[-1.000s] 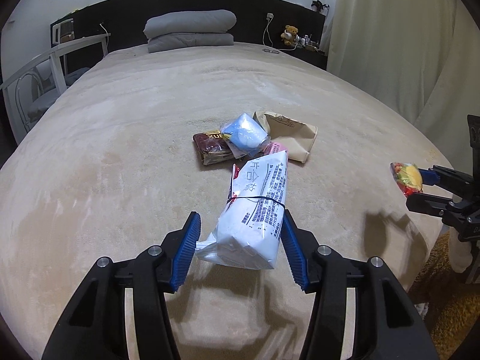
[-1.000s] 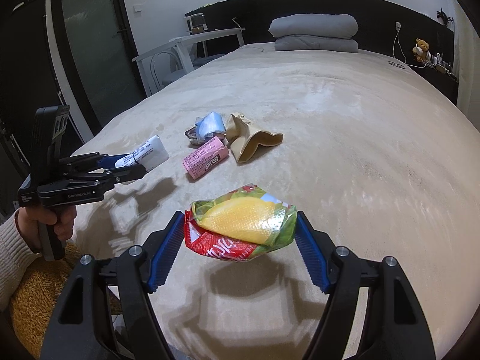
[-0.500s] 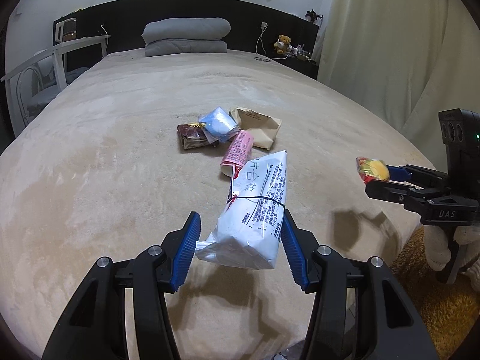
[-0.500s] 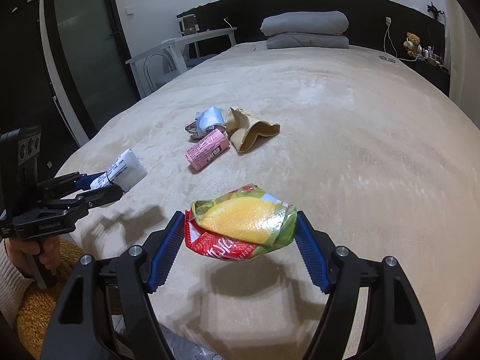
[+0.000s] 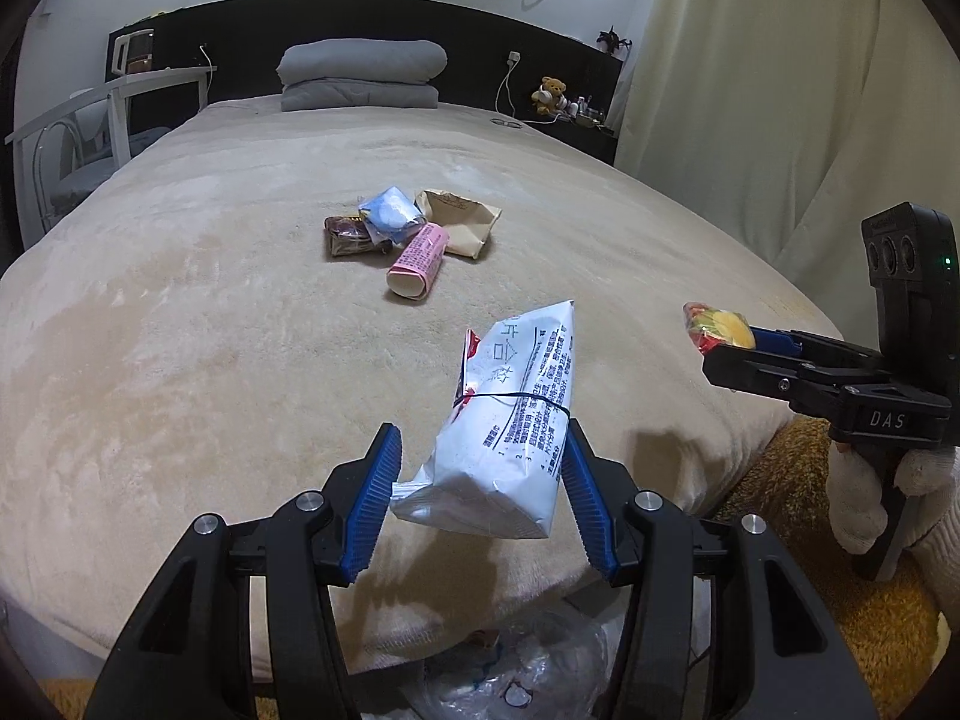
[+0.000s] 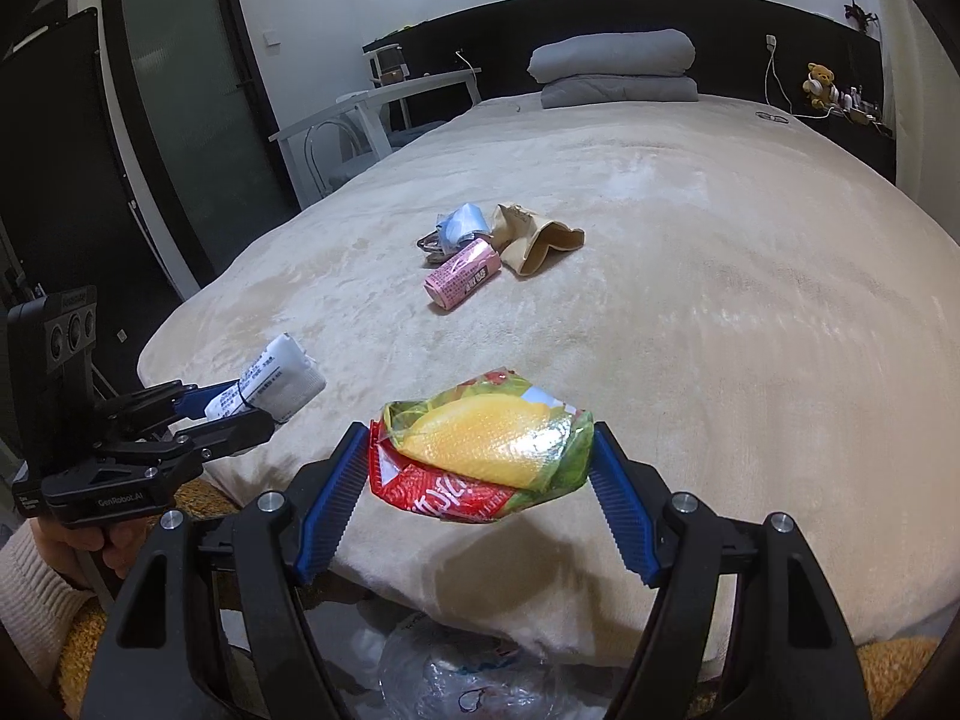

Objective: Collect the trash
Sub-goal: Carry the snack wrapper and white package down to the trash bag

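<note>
White printed packet (image 5: pixel 516 420) is clenched in the left gripper (image 5: pixel 480 492), lower centre of frame, above the bed (image 5: pixel 180 330) edge. Right gripper (image 6: pixel 480 480) fingers clamp a yellow-red snack wrapper (image 6: pixel 480 450). Remaining trash, including a pink roll (image 5: pixel 418 261), lies mid-bed; a clear plastic bag (image 6: pixel 456 678) sits at bottom centre.

I read "DAS" on the right gripper (image 5: pixel 714 354) body, "GenRobot.AI" on the left gripper (image 6: pixel 264 414) body. White packet (image 5: pixel 510 420) print is too small to read.
</note>
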A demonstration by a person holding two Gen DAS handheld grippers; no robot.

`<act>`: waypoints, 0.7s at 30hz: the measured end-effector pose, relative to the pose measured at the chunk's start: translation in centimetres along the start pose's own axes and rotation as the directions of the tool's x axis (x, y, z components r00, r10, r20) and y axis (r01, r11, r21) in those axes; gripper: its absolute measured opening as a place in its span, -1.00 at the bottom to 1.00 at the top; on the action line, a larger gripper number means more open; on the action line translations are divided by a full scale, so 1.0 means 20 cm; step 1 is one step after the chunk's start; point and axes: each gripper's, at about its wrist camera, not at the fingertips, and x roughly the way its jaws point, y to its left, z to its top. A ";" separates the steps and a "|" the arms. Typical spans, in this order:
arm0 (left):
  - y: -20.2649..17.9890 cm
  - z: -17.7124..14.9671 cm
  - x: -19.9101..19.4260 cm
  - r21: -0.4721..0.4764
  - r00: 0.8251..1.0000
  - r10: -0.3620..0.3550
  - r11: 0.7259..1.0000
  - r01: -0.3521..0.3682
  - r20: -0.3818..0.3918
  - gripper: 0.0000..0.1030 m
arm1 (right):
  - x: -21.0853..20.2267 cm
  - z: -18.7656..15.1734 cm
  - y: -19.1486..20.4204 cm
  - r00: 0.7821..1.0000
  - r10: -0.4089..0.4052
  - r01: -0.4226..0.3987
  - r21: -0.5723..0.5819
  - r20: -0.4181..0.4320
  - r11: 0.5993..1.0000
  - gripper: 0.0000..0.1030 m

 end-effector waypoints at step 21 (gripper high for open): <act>-0.22 -0.25 -0.11 0.000 0.998 -0.057 0.998 0.057 -0.031 0.02 | -0.18 -0.24 0.10 0.999 0.029 -0.028 0.030 -0.023 0.999 0.41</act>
